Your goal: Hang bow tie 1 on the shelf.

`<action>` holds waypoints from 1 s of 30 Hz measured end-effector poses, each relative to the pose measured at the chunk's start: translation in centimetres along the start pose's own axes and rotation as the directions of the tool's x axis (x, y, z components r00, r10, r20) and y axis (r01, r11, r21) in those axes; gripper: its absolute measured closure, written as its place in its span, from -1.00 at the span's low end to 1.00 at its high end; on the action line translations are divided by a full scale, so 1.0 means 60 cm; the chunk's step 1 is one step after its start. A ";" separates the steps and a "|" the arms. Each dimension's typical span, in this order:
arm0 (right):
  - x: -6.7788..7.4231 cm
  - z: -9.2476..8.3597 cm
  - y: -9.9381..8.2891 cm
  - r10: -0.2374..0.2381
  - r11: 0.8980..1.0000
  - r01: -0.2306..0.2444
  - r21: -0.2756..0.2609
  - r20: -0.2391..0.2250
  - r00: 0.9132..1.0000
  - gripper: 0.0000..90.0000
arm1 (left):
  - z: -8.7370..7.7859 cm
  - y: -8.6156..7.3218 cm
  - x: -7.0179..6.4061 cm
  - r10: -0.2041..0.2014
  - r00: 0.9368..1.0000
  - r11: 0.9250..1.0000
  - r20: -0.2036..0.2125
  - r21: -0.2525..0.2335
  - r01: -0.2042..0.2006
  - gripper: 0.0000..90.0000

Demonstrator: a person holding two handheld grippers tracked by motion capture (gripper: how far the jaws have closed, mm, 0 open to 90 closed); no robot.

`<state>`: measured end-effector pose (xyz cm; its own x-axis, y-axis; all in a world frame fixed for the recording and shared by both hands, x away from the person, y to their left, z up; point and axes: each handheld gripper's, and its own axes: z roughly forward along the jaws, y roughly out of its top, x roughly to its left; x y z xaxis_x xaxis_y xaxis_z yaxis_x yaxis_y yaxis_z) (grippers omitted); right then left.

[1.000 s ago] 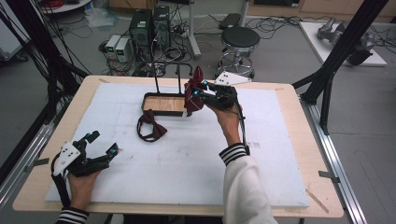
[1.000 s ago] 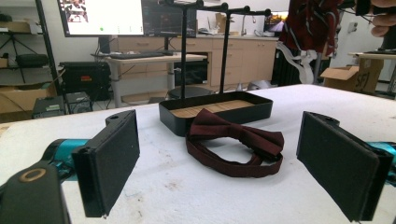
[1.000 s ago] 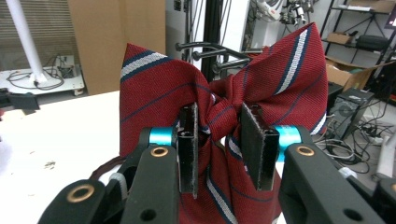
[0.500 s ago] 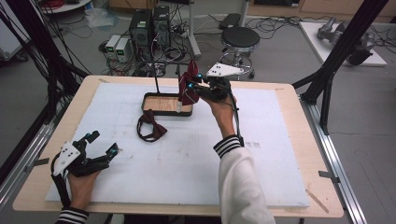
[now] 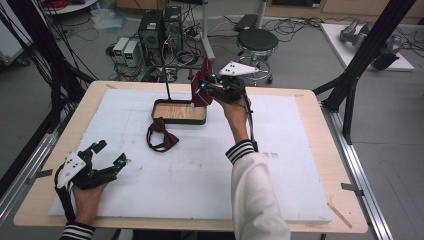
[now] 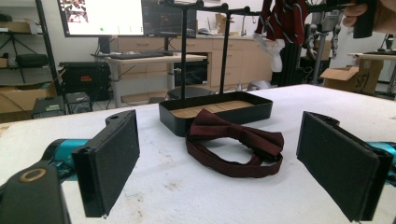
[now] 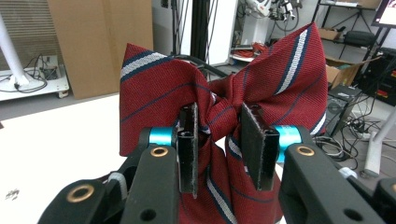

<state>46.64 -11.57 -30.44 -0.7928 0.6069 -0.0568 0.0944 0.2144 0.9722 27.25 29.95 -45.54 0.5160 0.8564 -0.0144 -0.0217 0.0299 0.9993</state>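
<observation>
White padding covers the table (image 5: 310, 150), with bare wood at its rim. Since a second ago my right gripper (image 5: 206, 86) has carried the striped bow tie (image 7: 219, 112) up and leftward to the rack's (image 5: 167, 82) crossbar, jaws pinching its knot, so I judge hanging is next. My left gripper (image 6: 219, 163) rests near the front left edge, jaws spread and empty. A plain bow tie (image 5: 161, 136) lies just before the rack's tray (image 5: 177, 116). Open room lies right and forward; posts crowd the approach.
</observation>
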 end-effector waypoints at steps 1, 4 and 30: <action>0.001 0.002 0.001 0.009 1.000 -0.009 0.001 0.001 1.000 0.55 | 0.000 0.000 0.000 0.001 1.000 1.000 0.000 0.001 -0.001 -0.70; -0.001 0.007 0.005 0.009 1.000 -0.009 -0.002 -0.003 1.000 0.55 | 0.000 0.000 0.000 -0.001 1.000 1.000 0.001 -0.001 0.001 -0.70; -0.043 -0.003 -0.016 0.065 0.997 -0.069 0.038 0.093 0.993 0.54 | 0.000 0.000 0.000 0.001 1.000 1.000 -0.001 0.000 -0.001 -0.70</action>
<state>48.50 -13.46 -31.17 -0.7252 0.6884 -0.0142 0.1718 0.2009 0.9644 27.25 29.94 -45.54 0.5154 0.8568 -0.0133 -0.0223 0.0290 0.9993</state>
